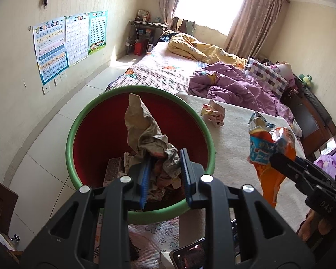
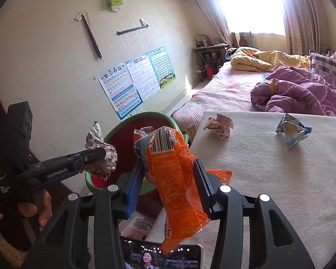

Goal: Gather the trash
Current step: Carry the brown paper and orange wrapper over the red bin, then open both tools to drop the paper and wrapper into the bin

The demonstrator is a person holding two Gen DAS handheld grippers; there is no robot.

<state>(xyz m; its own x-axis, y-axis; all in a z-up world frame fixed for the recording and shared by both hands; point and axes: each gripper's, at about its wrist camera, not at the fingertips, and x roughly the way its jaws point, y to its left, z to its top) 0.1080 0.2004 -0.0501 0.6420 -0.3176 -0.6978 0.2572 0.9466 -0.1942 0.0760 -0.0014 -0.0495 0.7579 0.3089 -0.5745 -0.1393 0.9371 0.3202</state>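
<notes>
My left gripper point(image 1: 165, 154) is shut on a crumpled brown paper point(image 1: 143, 130), which it holds over the open mouth of a green-rimmed bin with a red inside point(image 1: 74, 134). More crumpled trash lies in the bin's bottom. My right gripper point(image 2: 169, 161) is shut on an orange snack bag point(image 2: 179, 190), which hangs above the white mat's point(image 2: 268, 179) left edge, just right of the bin point(image 2: 154, 114). On the mat lie a crumpled pale wrapper point(image 2: 219, 125) and a blue-and-white wrapper point(image 2: 293, 132). The right wrist view shows the left gripper point(image 2: 102, 153) with its paper point(image 2: 96, 139).
The mat lies on a bed with a purple quilt point(image 2: 298, 94), a yellow quilt point(image 2: 264, 60) and a checked pillow point(image 1: 266, 76). A phone point(image 2: 163, 257) playing a video sits at the near edge. Posters point(image 1: 62, 42) hang on the left wall. A small desk point(image 1: 145, 33) stands by the window.
</notes>
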